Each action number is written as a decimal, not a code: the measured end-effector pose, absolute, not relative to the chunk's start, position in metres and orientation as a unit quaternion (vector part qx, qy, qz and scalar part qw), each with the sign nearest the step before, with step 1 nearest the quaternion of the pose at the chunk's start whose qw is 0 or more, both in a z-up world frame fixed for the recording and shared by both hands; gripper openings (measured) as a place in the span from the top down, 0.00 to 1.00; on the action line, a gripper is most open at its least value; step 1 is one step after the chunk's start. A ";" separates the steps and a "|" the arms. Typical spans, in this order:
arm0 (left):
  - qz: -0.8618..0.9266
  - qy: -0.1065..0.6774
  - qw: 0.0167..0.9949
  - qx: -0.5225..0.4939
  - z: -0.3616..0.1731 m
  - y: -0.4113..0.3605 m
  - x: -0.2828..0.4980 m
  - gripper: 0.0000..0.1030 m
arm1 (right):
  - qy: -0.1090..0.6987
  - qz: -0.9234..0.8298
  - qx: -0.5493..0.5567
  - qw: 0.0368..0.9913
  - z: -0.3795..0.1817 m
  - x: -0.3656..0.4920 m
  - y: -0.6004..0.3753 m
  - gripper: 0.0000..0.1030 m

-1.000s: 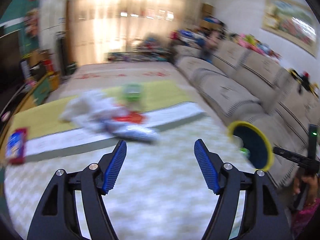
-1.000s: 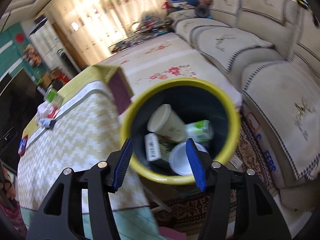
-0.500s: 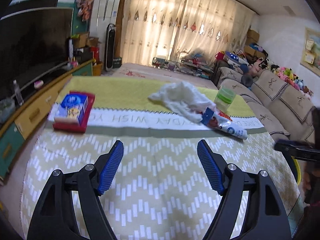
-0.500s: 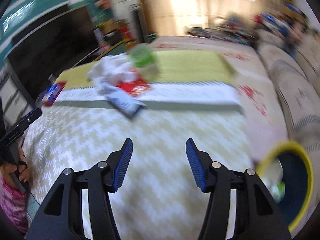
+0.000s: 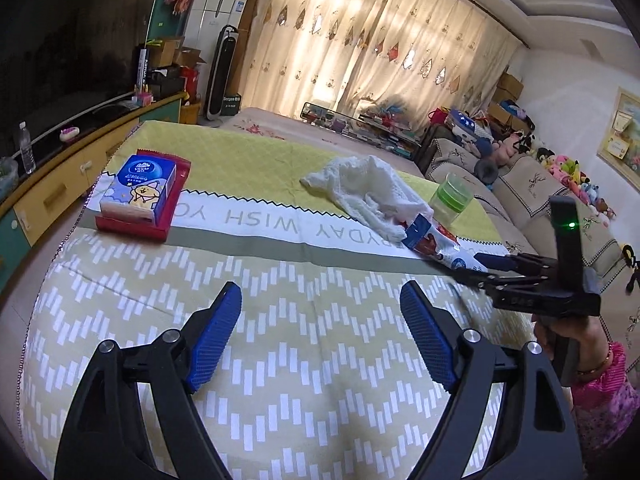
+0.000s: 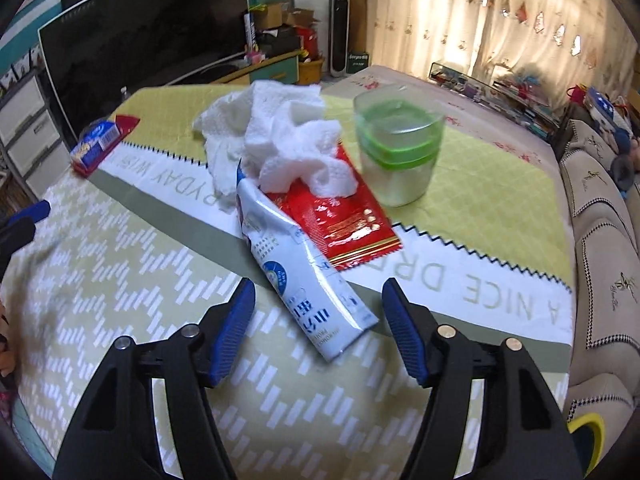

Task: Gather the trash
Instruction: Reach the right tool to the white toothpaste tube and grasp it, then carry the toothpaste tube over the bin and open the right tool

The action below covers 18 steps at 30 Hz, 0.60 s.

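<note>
My right gripper point(image 6: 318, 336), jaws just widened and empty, straddles the white pouch point(image 6: 298, 268) lying on the tablecloth point(image 6: 120, 280); I should lower squarely, then close (left gripper point(image 5: 320, 336) wide, idle).

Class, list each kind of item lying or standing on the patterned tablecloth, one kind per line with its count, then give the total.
Crumpled white paper towel: 1
White and blue carton: 1
Red wrapper: 1
Green-banded plastic cup: 1
Tissue pack: 1
Red tray under the tissue pack: 1
Total: 6
</note>
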<state>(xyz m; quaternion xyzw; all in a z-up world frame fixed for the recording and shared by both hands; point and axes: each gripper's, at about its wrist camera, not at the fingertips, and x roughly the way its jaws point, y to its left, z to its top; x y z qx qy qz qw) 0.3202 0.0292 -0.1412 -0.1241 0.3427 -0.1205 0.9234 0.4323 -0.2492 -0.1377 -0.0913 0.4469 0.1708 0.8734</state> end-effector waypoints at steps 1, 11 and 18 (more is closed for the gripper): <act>-0.121 0.341 0.924 -0.123 -0.141 0.028 0.320 0.22 | 0.449 0.173 -0.091 0.872 -0.139 0.433 -0.248 0.41; -0.125 0.335 0.929 -0.099 -0.137 0.015 0.316 0.22 | 0.446 0.201 -0.077 0.869 -0.131 0.398 -0.249 0.87; -0.125 0.335 0.929 -0.094 -0.139 0.012 0.316 0.22 | 0.432 0.217 -0.047 0.874 -0.114 0.346 -0.261 0.87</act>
